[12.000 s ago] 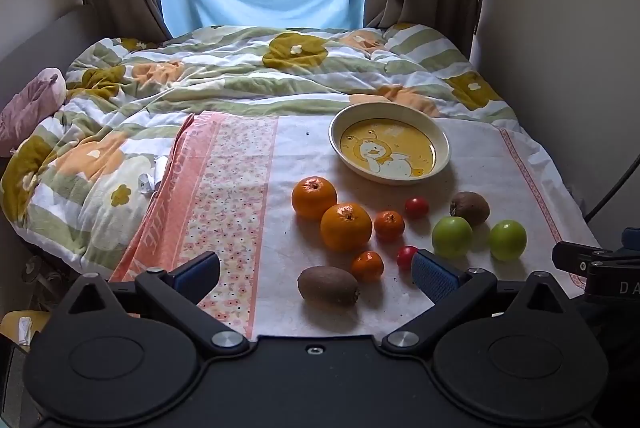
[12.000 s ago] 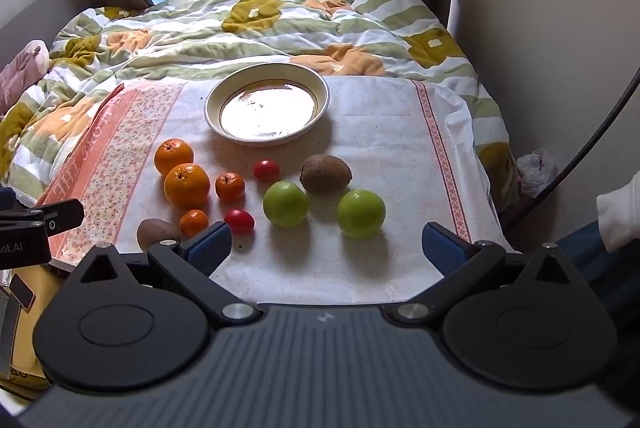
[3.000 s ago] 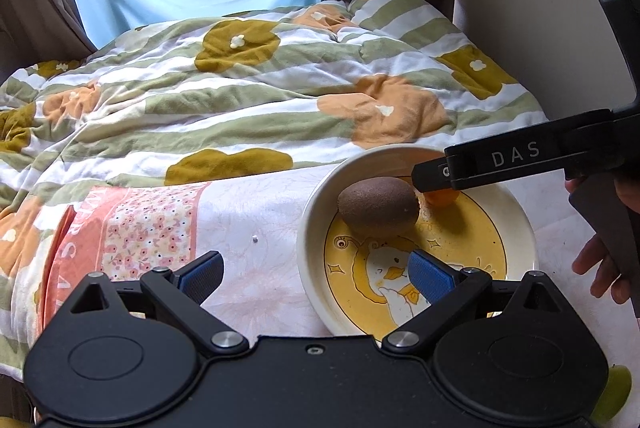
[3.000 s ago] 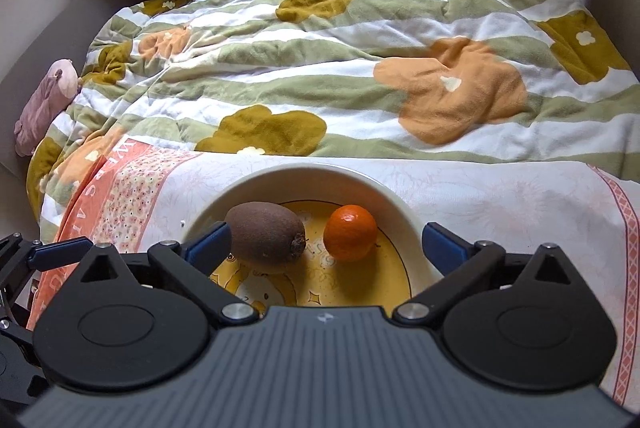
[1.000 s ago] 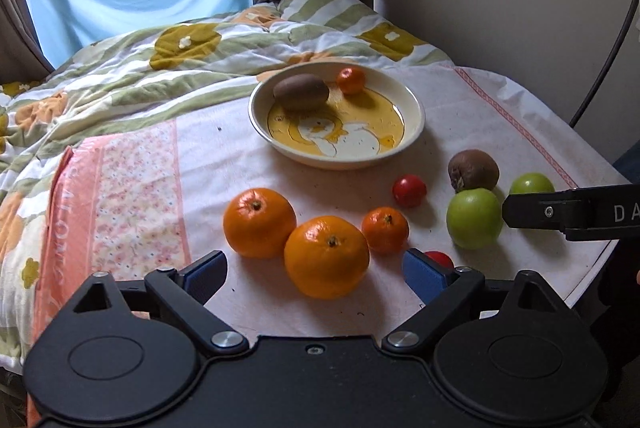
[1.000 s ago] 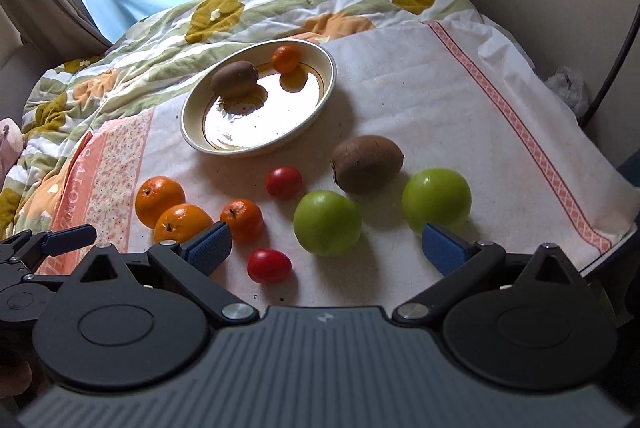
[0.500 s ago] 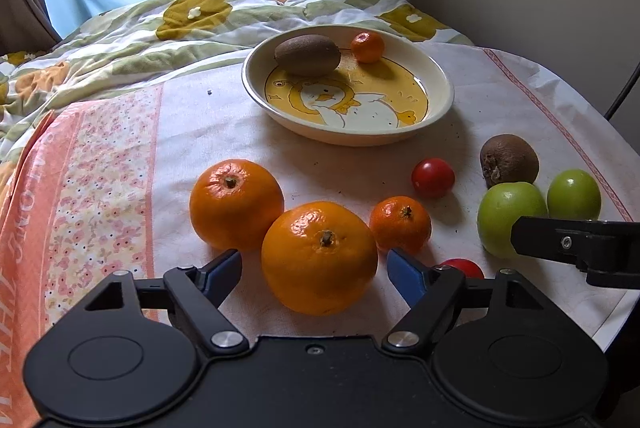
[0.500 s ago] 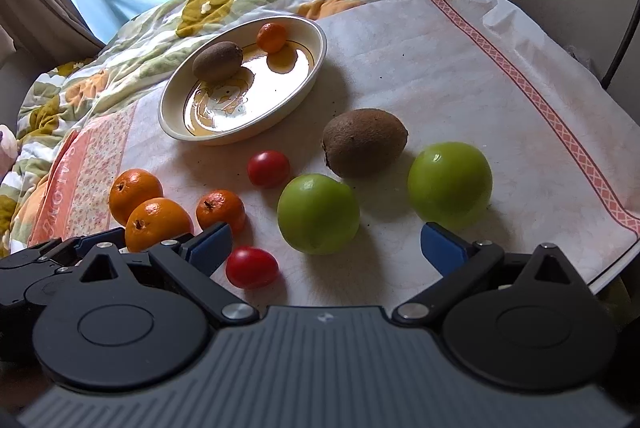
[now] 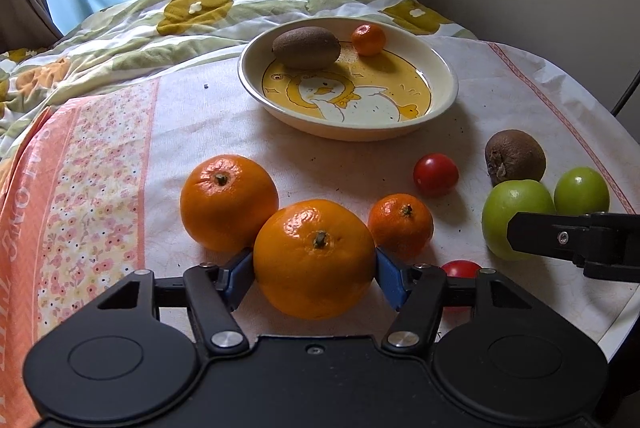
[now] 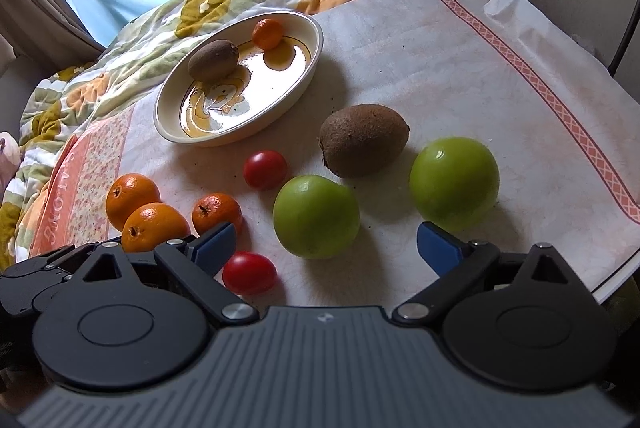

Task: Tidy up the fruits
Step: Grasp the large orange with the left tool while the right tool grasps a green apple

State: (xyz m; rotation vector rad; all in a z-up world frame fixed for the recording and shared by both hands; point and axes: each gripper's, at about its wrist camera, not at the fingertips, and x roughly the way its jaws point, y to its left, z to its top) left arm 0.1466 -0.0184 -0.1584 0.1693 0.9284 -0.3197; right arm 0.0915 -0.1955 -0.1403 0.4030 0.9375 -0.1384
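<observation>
My left gripper (image 9: 315,274) is shut on the near large orange (image 9: 315,258), its blue pads against both sides; the orange rests on the cloth. A second large orange (image 9: 229,202) and a small mandarin (image 9: 401,224) sit beside it. The duck-print plate (image 9: 440,68) holds a kiwi (image 9: 306,46) and a small mandarin (image 9: 368,39). My right gripper (image 10: 322,248) is open, its jaws either side of a green apple (image 10: 316,216). Another green apple (image 10: 454,182), a kiwi (image 10: 364,139) and two red tomatoes (image 10: 265,169) (image 10: 249,273) lie nearby.
The fruit lies on a white cloth with a pink floral border (image 9: 88,164) over a table whose edge (image 10: 616,276) is at the right. A flowered quilt (image 9: 160,24) covers the bed behind, and a wall stands at the right.
My left gripper has moved forward and closed onto the near large orange. My right gripper has come lower and closer to the green apple, still open.
</observation>
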